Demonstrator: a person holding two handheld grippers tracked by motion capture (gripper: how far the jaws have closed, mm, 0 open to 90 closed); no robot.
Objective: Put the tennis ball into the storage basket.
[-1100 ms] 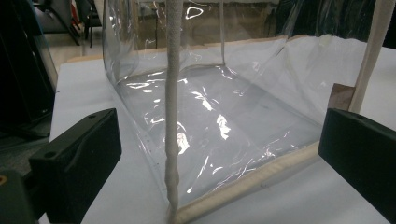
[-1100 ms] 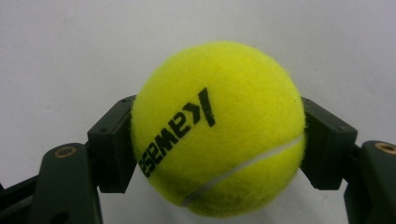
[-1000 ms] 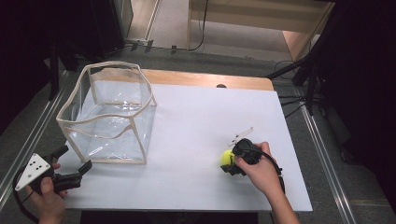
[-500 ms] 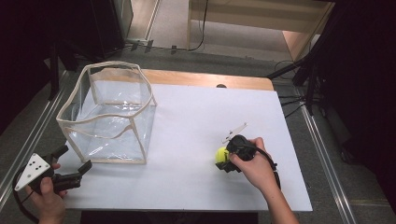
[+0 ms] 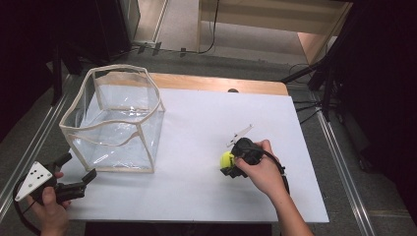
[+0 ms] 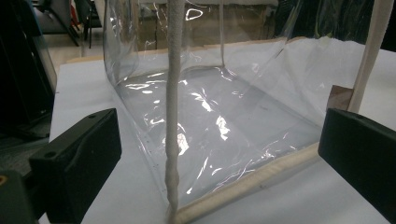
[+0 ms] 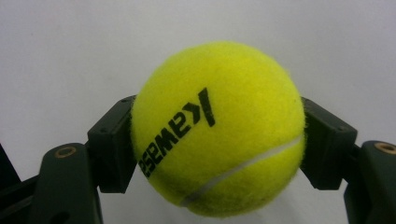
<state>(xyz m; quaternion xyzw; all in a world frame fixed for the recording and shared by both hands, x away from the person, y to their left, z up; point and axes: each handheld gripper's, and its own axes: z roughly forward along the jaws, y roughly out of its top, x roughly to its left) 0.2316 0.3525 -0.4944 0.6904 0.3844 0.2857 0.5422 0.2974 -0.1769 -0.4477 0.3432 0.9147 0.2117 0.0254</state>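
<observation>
A yellow tennis ball (image 7: 217, 128) with black lettering sits squeezed between the two black jaws of my right gripper (image 7: 217, 140), which is shut on it. In the high view the ball (image 5: 226, 159) and the right gripper (image 5: 231, 164) are over the white table (image 5: 196, 128), right of centre. A clear plastic bag (image 5: 115, 123) with cream trim stands open-topped at the table's left. My left gripper (image 5: 78, 172) rests at the near left corner, jaws wide open and empty, pointing at the bag (image 6: 210, 116), whose near corner seam stands between the jaws farther off.
A wooden strip (image 5: 216, 83) runs along the table's far edge. Metal rails (image 5: 339, 162) flank the table on both sides. Cables (image 5: 305, 105) lie on the floor at the far right. Open white surface lies between the bag and the ball.
The right hand has carried the ball a little left and away from the near edge, lifting slightly. The left gripper has stayed where it was.
</observation>
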